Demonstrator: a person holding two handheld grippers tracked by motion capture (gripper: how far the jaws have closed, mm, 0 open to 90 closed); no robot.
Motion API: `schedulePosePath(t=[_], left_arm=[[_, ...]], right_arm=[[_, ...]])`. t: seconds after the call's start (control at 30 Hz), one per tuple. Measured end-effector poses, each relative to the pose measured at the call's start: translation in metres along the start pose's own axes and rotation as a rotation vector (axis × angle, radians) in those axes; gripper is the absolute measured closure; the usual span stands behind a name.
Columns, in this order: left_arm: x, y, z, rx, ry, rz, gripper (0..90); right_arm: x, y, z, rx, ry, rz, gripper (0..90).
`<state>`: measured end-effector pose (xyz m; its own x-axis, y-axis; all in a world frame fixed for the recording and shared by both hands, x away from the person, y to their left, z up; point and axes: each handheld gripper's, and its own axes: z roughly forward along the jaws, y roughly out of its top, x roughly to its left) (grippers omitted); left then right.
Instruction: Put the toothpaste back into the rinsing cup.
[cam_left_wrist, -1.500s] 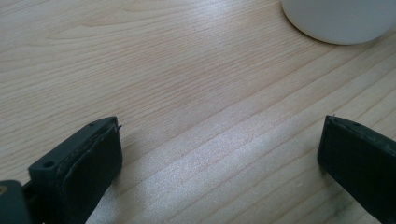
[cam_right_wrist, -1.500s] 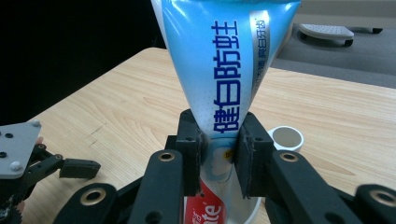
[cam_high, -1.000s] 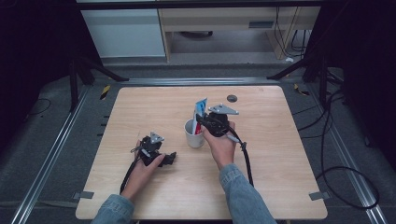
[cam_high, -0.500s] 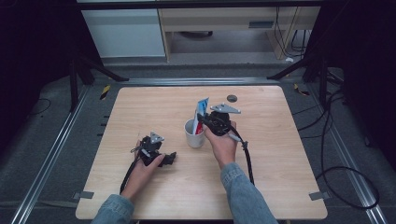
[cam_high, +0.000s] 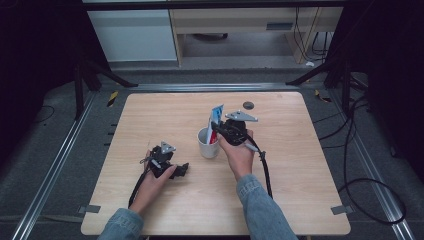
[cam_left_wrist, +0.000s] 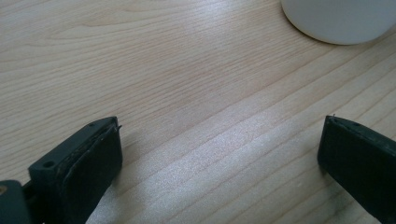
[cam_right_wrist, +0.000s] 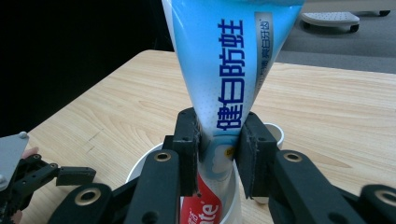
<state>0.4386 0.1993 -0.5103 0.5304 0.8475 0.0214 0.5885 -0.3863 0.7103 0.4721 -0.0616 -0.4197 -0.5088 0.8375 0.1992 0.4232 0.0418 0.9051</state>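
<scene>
Left of centre, high view: my left claw (cam_high: 184, 169) rests on table (cam_high: 310, 200), jaws spread wide apart, nothing between them, bare wood under them in left gripper view. Just right of it: white cup (cam_high: 208, 142), standing upright at frame centre, its base at upper right of left gripper view. Right of cup: my right claw (cam_high: 218, 131) clamped on blue-and-white toothpaste tube (cam_high: 216, 116), tube upright, red lower end inside cup. Small dark disc (cam_high: 248, 105) on table, farther back.

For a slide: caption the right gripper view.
Right gripper clamps a toothpaste tube standing in a white cup.
</scene>
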Motion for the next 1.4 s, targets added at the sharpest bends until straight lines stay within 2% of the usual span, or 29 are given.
schedulePosePath(t=[1.4], left_arm=[[0.0,0.0,0.0,0.0,0.0,0.0,0.0]], right_arm=[[-0.0058,-0.0008,-0.0045,-0.003,0.002,0.005,67.6]])
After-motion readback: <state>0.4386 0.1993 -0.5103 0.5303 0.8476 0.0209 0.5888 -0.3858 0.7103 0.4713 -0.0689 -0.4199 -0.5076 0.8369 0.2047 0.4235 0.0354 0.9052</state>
